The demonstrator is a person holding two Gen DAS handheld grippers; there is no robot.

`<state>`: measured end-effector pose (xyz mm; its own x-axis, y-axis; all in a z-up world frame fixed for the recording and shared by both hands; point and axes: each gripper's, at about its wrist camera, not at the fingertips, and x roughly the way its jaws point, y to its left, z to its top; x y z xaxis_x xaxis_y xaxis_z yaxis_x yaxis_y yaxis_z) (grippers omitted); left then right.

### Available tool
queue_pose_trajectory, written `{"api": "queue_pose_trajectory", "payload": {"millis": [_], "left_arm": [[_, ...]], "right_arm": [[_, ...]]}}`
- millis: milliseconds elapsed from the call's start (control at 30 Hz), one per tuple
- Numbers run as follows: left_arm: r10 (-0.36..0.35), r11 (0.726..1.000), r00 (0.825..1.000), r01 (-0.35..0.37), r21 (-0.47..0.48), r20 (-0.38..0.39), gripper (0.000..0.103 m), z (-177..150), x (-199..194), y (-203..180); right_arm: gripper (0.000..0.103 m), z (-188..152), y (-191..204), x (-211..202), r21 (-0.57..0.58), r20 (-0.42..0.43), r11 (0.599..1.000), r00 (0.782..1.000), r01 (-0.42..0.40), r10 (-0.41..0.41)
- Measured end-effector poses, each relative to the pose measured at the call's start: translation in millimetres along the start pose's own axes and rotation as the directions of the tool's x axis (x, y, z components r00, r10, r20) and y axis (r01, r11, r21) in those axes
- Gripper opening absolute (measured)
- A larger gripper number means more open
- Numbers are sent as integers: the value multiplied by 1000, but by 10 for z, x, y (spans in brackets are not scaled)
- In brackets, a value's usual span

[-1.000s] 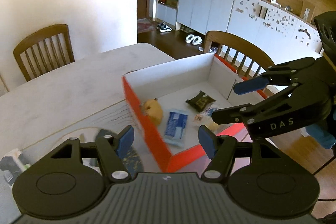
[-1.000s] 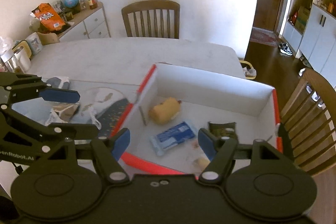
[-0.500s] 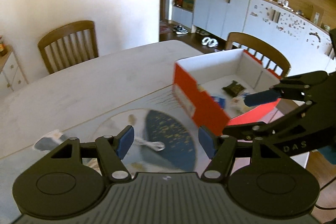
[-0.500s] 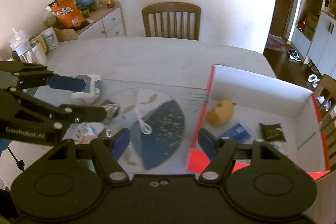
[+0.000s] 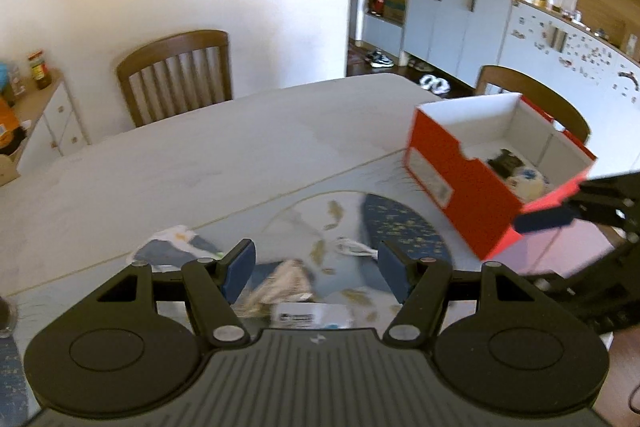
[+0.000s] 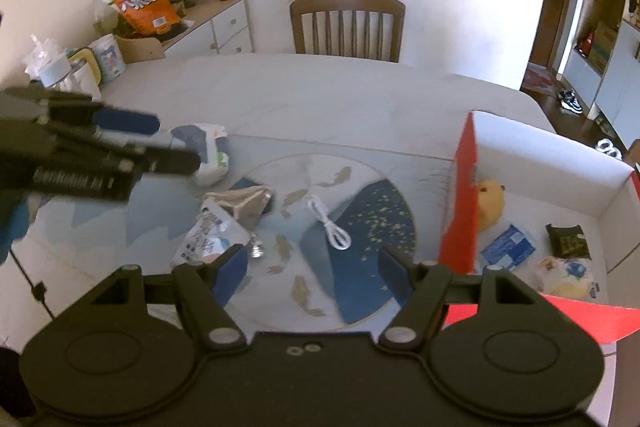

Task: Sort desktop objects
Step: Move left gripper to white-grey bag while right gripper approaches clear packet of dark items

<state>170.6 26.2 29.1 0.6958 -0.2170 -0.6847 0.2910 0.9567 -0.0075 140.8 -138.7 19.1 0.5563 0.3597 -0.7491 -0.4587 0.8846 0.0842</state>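
1. Table point(image 6: 320, 87): pale top, with one wooden chair point(image 6: 347, 23) at its far side.
2. Mat point(image 6: 320, 227): blue and grey, with a round fish pattern, lying flat on the table's near part.
3. Box point(image 6: 560, 163): red outside, white inside, open-topped, at the mat's right edge. It holds a yellow plush toy point(image 6: 490, 203) against its left wall, a blue packet point(image 6: 507, 247), a dark green packet point(image 6: 568, 241) and a pale wrapped snack point(image 6: 566, 273) nearest the camera.
4. Left gripper point(image 5: 312, 269): jaws apart, nothing between the pads, poised above the loose items at the mat's left.
5. Right gripper point(image 6: 312, 273): jaws apart, holding nothing, above the mat's near edge.
6. Tissue pack point(image 6: 208, 155): white and blue, at the mat's far left corner.
7. White pouch point(image 6: 208, 239): printed, on the mat, partly overlapped by a crumpled grey-brown bag point(image 6: 246, 205).
8. White cable point(image 6: 328, 223): coiled, alone at mid-mat, apart from both grippers.
9. Small silver item point(image 6: 256, 249): just beside the pouch; kind cannot be told.
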Motion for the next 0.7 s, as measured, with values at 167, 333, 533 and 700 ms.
{"api": "queue_pose_trajectory", "payload": {"millis": [167, 333, 533, 700], "left_arm": [[50, 998, 999, -50, -32, -1, 67, -13, 65, 303], [94, 994, 995, -95, -61, -12, 67, -83, 178, 564], [137, 985, 989, -142, -98, -61, 76, -219, 437, 836], [136, 979, 987, -148, -142, -90, 88, -266, 630, 1020]], "right_arm": [[72, -60, 149, 59, -9, -15, 1000, 1000, -6, 5], [72, -123, 329, 129, -36, -43, 999, 998, -37, 35], [72, -216, 549, 250, -63, -85, 995, 994, -79, 73], [78, -272, 691, 305, -90, -97, 988, 988, -129, 120]]}}
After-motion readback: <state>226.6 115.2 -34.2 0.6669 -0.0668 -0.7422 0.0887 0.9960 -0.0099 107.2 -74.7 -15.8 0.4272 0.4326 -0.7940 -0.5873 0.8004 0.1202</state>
